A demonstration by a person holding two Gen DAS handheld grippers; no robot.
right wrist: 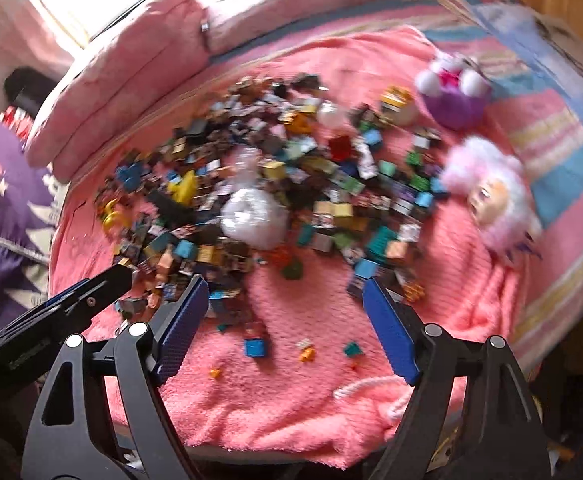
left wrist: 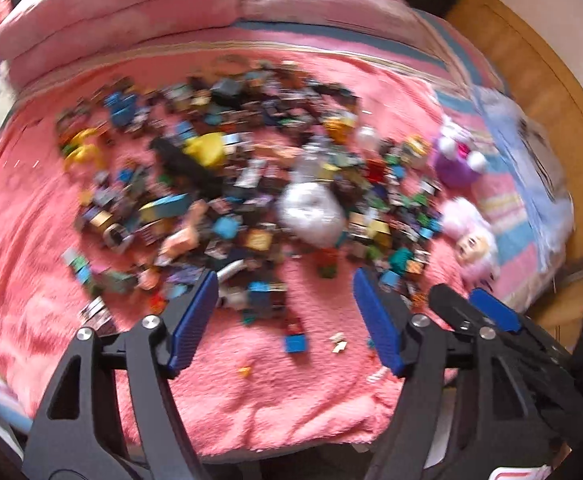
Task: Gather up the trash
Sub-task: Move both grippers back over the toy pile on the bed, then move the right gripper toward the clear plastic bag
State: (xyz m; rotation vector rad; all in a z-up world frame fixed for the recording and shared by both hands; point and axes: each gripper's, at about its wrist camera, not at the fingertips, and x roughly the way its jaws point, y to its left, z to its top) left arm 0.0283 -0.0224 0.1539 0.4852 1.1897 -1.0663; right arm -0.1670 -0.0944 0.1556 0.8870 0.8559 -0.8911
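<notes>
Pink towelling (left wrist: 251,400) is spread over a bed with a striped cover (right wrist: 563,148), and a folded pink quilt (left wrist: 111,12) is seen along the far side. Both views are motion-blurred.

A dense scatter of small coloured blocks (left wrist: 219,184) is spread across the middle of the towelling. Among the blocks, near the centre of the pile, a crumpled white clear-plastic bag (left wrist: 311,212) is lying; this is taken, tentatively given the blur, to be the trash. A few loose bits (right wrist: 305,350) are lying apart from the pile on its near side.

At the right of the pile, a purple plush toy (right wrist: 453,92) and a pink-haired doll head (right wrist: 491,200) are resting partly on the striped cover.

The left hand-held gripper (left wrist: 287,320) is held above the near edge of the towelling with its blue-padded fingers (left wrist: 195,320) spread wide, nothing between them. The right hand-held gripper (right wrist: 283,328) is likewise spread wide and empty, positioned just beside the left one; each is visible at the edge of the other's view. A white cord (right wrist: 355,388) is lying on the towelling near the right gripper.
</notes>
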